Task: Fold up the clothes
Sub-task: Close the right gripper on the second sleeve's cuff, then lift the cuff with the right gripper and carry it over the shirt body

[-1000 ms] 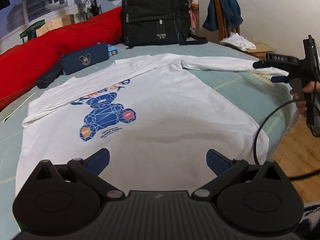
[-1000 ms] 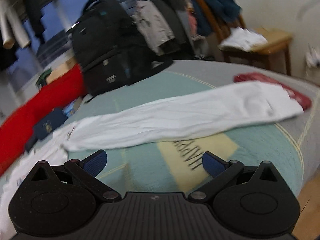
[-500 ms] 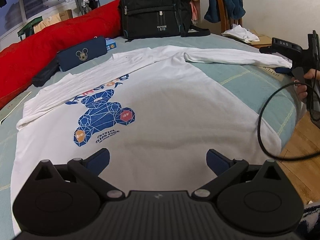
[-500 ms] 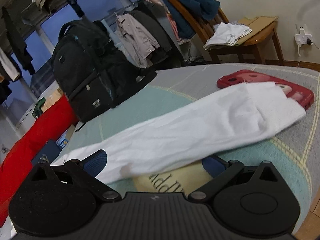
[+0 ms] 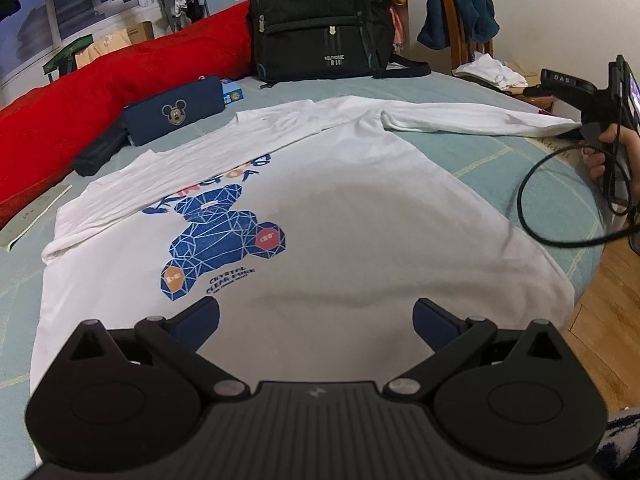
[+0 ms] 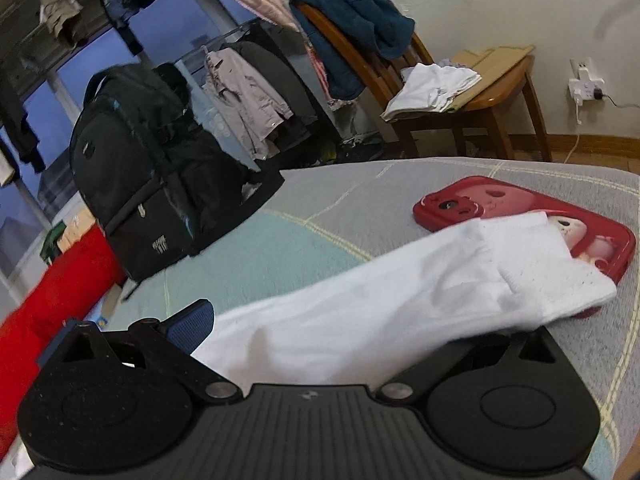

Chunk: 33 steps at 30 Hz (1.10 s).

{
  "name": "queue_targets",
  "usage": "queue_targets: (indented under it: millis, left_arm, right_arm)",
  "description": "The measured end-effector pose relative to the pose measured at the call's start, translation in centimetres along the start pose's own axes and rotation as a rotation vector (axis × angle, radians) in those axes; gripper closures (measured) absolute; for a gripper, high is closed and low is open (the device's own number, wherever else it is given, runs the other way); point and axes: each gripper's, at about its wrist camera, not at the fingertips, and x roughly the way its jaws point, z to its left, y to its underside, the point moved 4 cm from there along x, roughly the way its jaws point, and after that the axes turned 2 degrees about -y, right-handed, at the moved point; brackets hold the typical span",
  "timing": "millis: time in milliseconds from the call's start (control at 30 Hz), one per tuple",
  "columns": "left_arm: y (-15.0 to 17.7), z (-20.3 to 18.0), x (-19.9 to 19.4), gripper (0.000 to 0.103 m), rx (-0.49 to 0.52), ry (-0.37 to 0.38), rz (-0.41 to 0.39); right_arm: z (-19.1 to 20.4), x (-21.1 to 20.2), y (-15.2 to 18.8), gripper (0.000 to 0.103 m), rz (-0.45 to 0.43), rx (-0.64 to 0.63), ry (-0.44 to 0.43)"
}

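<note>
Both fingers of the right gripper (image 6: 316,320) stood spread, with the white sleeve (image 6: 380,308) lying between them; the left pad (image 6: 192,322) showed clear of the cloth, while the right pad was hidden under it. No clamping was evident. The left gripper (image 5: 316,320) was likewise released, holding nothing, and hovered over the hem of the white shirt (image 5: 340,220).

The shirt lay flat, print up, on the bed (image 5: 520,164). Its outstretched sleeve ran with the long axis roughly crosswise to the right gripper's fingers, cuff to the right, shoulder to the left. The cuff rested partly on a red phone case (image 6: 500,208). The right gripper was the nearer tool to this sleeve; the left was well apart from it, at the hem end.

Judged from this layout, the coming move would require closing on the sleeve near the cuff and carrying it leftward across the shirt body. The phone case could be dragged along with the cuff.

A black backpack (image 5: 320,20) stood closed at the far edge of the bed; its contents were not visible.
</note>
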Motion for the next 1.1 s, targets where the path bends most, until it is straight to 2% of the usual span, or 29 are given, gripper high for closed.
queue_targets:
  millis: [300,533,1100]
  left_arm:
    - [0.2,0.7,-1.2,0.001,-0.011,-0.008,-0.028]
    - [0.5,1.6,-2.2,0.001,-0.007,0.0,-0.026]
    - [1.7,4.4,-3.8,0.001,-0.035,0.014,-0.026]
  right_arm:
    - [2.8,0.0,-1.6,0.0,-0.011,0.03,-0.078]
    - [8.1,1.6,-1.6,0.0,0.033,-0.042,-0.13]
    - [20.0,6.0,1.3,0.0,0.154,-0.132,-0.24]
